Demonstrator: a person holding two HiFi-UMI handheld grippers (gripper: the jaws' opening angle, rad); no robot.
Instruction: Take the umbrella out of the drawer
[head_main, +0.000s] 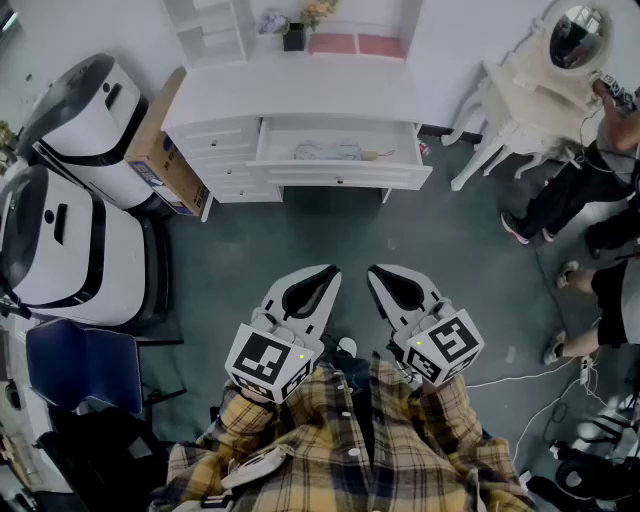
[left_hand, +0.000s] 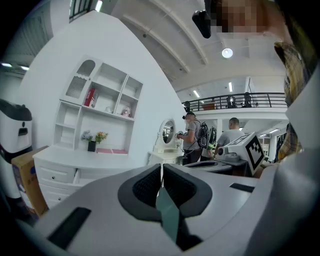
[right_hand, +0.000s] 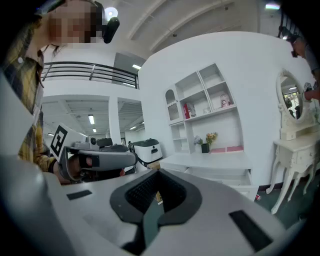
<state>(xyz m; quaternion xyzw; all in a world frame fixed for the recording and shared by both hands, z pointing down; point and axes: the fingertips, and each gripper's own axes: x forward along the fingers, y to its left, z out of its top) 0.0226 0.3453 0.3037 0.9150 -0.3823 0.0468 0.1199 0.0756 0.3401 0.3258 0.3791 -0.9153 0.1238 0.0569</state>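
Left gripper (head_main: 328, 272) and right gripper (head_main: 377, 272) both clamped together, empty. Held well apart from the open drawer (head_main: 340, 179) containing the umbrella (head_main: 328, 152).

The left gripper (head_main: 328, 272) and right gripper (head_main: 374, 271) are held side by side low in front of the person's body. They are close but apart, and their tips angle slightly toward each other. Both point forward and a little below level. The jaws of each are pressed together with nothing between them. Plaid sleeves (head_main: 258, 425) cover both forearms, which are tucked in near the torso.
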